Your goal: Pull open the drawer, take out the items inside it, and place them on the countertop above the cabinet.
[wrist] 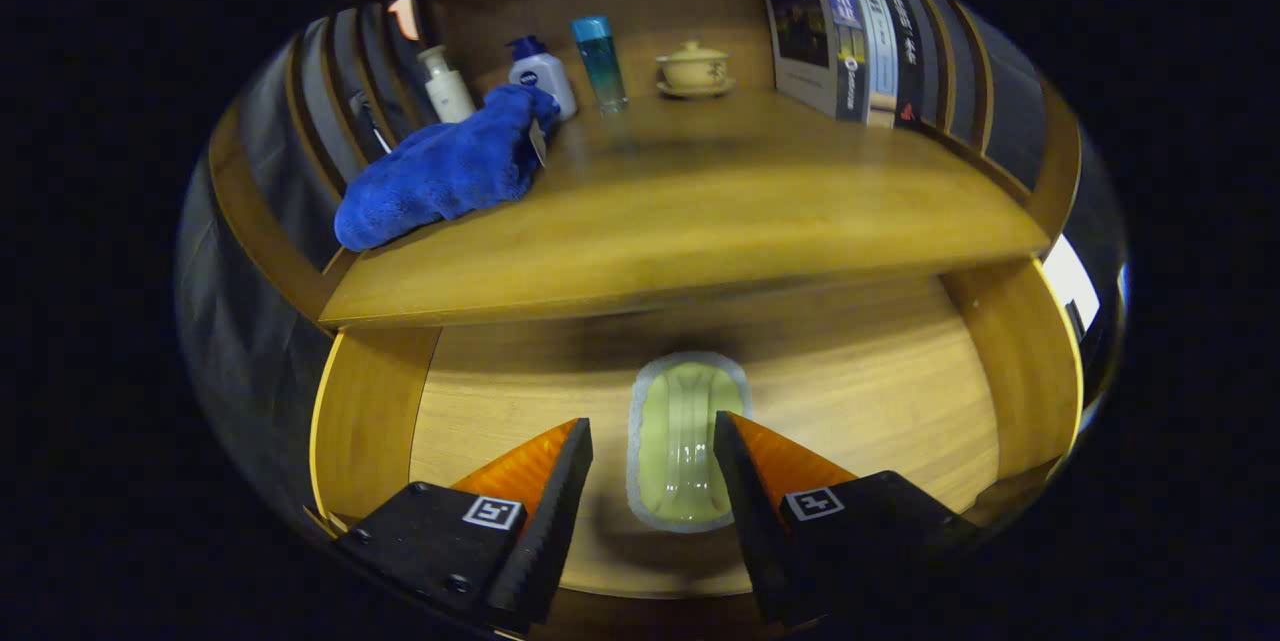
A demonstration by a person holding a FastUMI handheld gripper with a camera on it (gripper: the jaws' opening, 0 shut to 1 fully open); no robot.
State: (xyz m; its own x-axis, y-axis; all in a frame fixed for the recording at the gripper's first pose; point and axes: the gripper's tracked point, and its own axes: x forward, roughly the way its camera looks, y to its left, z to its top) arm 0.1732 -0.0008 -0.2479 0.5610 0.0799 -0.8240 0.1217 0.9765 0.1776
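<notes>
The worktop [700, 221] spans the cabinet's top, a broad wooden surface with a wooden back panel behind it. Below its front edge the drawer [900, 391] stands pulled open; its wooden floor and both side walls show, while its back part lies in shadow under the worktop and its front wall is cut off behind the gripper.

On the worktop's left end lies a blue towel [445, 171], bunched up, with a small tag hanging at its right end. It covers the lower parts of two bottles behind it. At the right end a row of books [860, 36] stands upright against the back; the titles are too small to make out.

Along the back stand a white pump bottle [447, 81], a white bottle with a blue cap [543, 69] touching the towel, a tall teal bottle [600, 61], and a lidded cup [693, 69] on a saucer, well apart from the books.

In the drawer lies a pale green dish [682, 431] with a grey rim, oblong, resting on the floor near the middle. What it is exactly is hard to tell.

The gripper [652, 466] hangs over the drawer with its jaws wide apart, holding nothing. The dish sits between the fingers [560, 501], its right edge partly hidden by the right finger; whether that finger touches it cannot be told.
</notes>
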